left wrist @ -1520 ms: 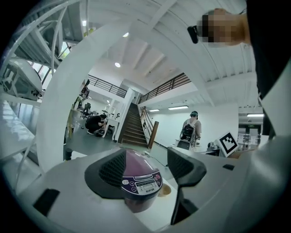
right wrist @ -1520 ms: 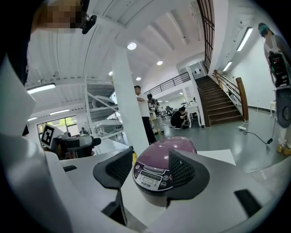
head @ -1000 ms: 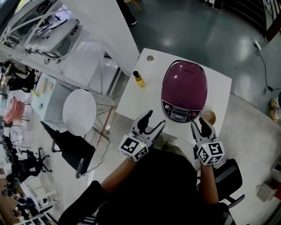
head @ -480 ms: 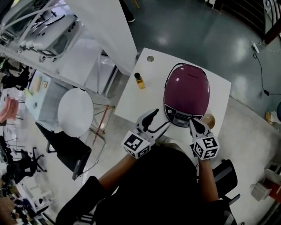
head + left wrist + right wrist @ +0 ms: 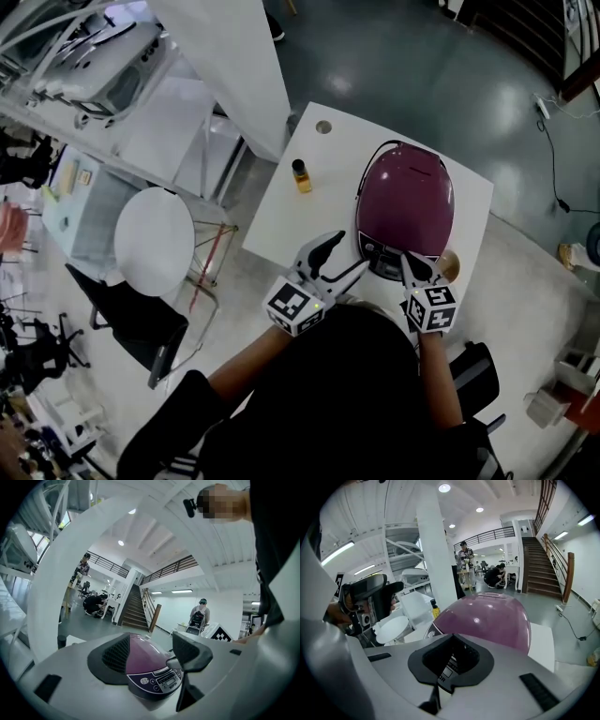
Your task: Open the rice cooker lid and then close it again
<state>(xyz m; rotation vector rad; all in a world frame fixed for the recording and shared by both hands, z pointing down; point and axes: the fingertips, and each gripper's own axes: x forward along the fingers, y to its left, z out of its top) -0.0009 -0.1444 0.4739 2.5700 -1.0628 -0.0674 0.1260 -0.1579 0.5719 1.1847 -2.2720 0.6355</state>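
Rice cooker (image 5: 406, 211): purple, lid (image 5: 412, 186) closed, on white counter (image 5: 281, 220).
Right gripper (image 5: 410, 260): fingers clenched together, empty, at cooker's front.
Left gripper (image 5: 346, 251): fingers released, beside cooker.

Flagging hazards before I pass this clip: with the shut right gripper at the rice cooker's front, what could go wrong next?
1. The right gripper, jaws shut, is close to the control panel; it might press a button instead of the lid release.
2. The left gripper is open and holds nothing, so a push may slide the rice cooker on the table.
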